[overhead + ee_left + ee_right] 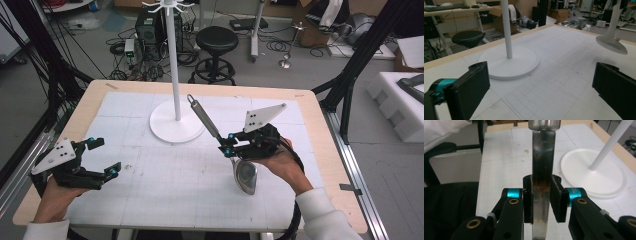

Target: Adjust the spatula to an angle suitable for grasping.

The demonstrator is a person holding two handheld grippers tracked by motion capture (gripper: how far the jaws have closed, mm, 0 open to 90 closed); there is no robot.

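Spatula being held up near the white stand

The right gripper (231,145) is clamping a metal spatula (220,141) by its flat shank, blade hanging low and the handle's loop end tilting up toward the white stand (176,117), probably for hanging on a hook above. The left gripper (102,160) is waiting with jaws wide and empty over the table (165,185), well apart.

Even, fairly bright overhead light fills all three views, leaving only soft, faint shadows on the white mat (165,175). The high view is a little soft and grainy. In the gripper views the close jaws blur slightly, and the ladle (543,177) handle shows dull reflections.
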